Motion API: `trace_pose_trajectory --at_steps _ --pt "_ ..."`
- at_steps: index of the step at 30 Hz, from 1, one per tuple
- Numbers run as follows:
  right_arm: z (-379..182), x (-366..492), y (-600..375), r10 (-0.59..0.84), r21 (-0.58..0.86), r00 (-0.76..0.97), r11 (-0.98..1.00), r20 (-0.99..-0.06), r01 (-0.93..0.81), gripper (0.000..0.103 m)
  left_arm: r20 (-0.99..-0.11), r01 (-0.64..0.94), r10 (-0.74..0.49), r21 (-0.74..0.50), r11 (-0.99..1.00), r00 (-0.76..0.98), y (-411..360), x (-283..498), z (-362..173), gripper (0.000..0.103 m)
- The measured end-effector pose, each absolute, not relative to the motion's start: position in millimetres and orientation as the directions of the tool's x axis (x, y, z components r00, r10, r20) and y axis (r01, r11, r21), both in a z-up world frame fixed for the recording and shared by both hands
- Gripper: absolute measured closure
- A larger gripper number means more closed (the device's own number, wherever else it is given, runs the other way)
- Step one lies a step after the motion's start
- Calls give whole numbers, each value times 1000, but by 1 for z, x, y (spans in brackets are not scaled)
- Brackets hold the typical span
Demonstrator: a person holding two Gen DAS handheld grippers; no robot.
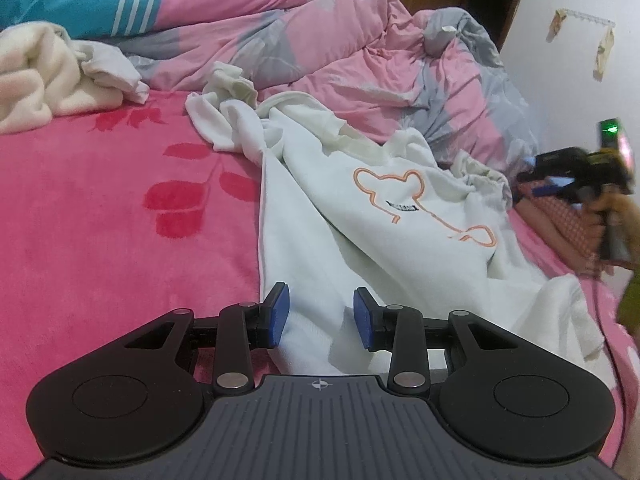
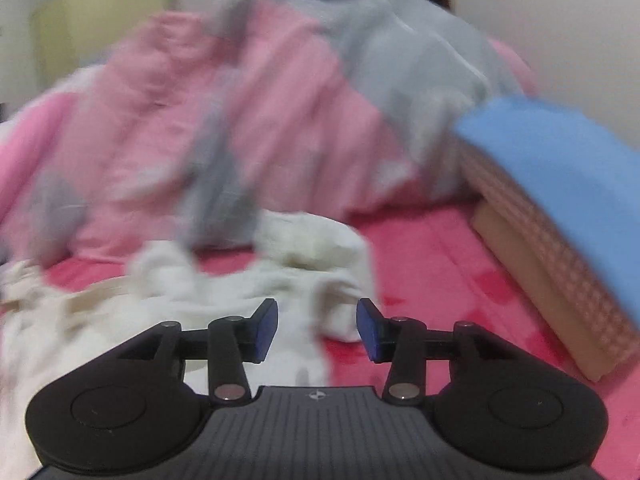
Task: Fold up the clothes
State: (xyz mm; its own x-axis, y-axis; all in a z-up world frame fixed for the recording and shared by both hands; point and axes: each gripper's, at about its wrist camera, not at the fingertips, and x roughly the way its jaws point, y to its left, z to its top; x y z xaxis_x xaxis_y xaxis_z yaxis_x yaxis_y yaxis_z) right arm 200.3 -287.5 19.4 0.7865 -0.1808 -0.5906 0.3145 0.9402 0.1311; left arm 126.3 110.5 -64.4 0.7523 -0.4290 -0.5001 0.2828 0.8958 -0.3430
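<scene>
Though its black lettering is unreadable, white sweatshirt (image 1: 400, 216) orange outline print, both grippers' fingers released.

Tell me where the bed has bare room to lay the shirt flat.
Bare pink blanket lies left of the white shirt, below the cream towel. A smaller patch sits between shirt and blue-topped cushion. The far side is crowded by the rumpled duvet.

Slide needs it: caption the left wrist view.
Open left gripper hovers over a crumpled white shirt on a pink bed.
</scene>
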Motion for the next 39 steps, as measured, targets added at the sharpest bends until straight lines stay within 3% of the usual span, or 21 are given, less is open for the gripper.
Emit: trace_pose_trajectory --at_steps 7,12,14,17,26,32,36,39 --pt "0 234 -120 323 202 674 946 -665 -254 60 -474 275 -440 -378 884 763 116 124 -67 68" --pt "-38 299 -28 385 157 575 900 -722 -406 64 -446 279 -479 -443 852 756 126 126 -71 68" --pt "-58 331 -11 355 133 531 902 -769 -411 72 -429 283 -498 -473 834 754 131 127 -74 68" --pt "-73 368 4 322 108 516 909 -794 -402 72 -400 281 -528 -529 801 749 139 130 -78 68" --pt "-72 395 -13 318 229 628 948 -710 -221 73 -387 273 -530 -550 790 754 141 129 -77 67" --pt "-16 340 -79 352 313 687 931 -636 -187 71 -398 266 -523 -543 797 754 140 128 -76 67" --pt "2 302 -158 209 200 704 975 -679 -96 71 -397 272 -530 -546 793 749 141 127 -76 63" --pt "-17 302 -208 64 119 636 992 -769 44 70 -397 275 -532 -545 792 748 140 126 -76 62"
